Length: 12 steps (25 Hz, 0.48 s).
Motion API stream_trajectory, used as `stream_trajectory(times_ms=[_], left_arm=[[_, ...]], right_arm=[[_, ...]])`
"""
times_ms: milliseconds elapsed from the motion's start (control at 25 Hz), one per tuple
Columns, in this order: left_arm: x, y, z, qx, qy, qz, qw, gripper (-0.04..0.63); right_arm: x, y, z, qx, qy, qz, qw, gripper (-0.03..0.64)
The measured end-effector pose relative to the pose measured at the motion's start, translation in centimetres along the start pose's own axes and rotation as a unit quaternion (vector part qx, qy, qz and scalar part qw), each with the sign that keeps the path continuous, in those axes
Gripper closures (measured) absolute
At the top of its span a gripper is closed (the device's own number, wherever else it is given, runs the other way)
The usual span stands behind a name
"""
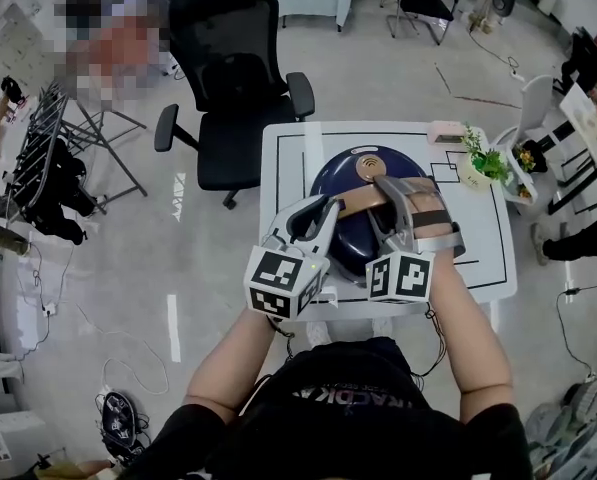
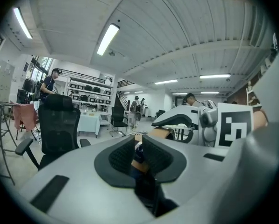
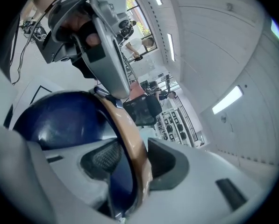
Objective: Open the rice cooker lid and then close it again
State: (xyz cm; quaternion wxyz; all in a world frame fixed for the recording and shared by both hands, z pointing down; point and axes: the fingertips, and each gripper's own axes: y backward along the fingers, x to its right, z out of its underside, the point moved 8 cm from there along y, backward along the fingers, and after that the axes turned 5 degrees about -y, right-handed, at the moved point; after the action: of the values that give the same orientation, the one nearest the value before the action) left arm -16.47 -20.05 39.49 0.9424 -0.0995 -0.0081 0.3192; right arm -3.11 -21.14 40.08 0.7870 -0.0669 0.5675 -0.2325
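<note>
Between the right gripper's (image 3: 132, 160) wide-apart jaws runs the tan arched carrying handle (image 3: 125, 125) of the round dark-blue rice cooker (image 1: 343, 238). It rests against one pad only, so that's no clamp. Just left of it, the left gripper (image 2: 139, 155) has its jaws nearly together, pinched on the handle's other end.

Beyond both sets of jaws, the domed blue lid (image 1: 333, 178) looks seated flat on the cooker, which sits on the white table with black outlines (image 1: 478, 258). My call: the lid is down right now, and whether the open-and-close has been run or hasn't started, I can't tell from here.

As for writing, the gold round emblem (image 1: 366, 163) on the lid is too small to read. The marker cubes (image 1: 283, 280) carry only black-and-white squares. The black shirt (image 1: 278, 438) shows upside-down lettering that I can't read with any certainty.
</note>
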Motion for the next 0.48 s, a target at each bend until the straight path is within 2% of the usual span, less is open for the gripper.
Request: stream_trajectory(times_ms=[160, 240, 360, 480], left_arm=[[0.4, 0.8, -0.2, 0.01, -0.002, 0.013, 0.9999, 0.518], [0.8, 0.9, -0.4, 0.015, -0.005, 0.019, 0.9997, 0.514], [1.9, 0.9, -0.8, 0.019, -0.013, 0.024, 0.9994, 0.511], [3.5, 1.3, -1.6, 0.026, -0.02, 0.023, 0.9992, 0.511]], right_arm=[[-0.3, 1.9, 0.6, 0.001, -0.008, 0.013, 1.0, 0.446], [-0.6, 3.1, 1.3, 0.003, -0.034, 0.016, 0.999, 0.446], [-0.4, 5.1, 2.7, 0.019, -0.12, 0.015, 0.992, 0.449], [0.8, 7.3, 4.2, 0.055, -0.236, 0.006, 0.97, 0.459]])
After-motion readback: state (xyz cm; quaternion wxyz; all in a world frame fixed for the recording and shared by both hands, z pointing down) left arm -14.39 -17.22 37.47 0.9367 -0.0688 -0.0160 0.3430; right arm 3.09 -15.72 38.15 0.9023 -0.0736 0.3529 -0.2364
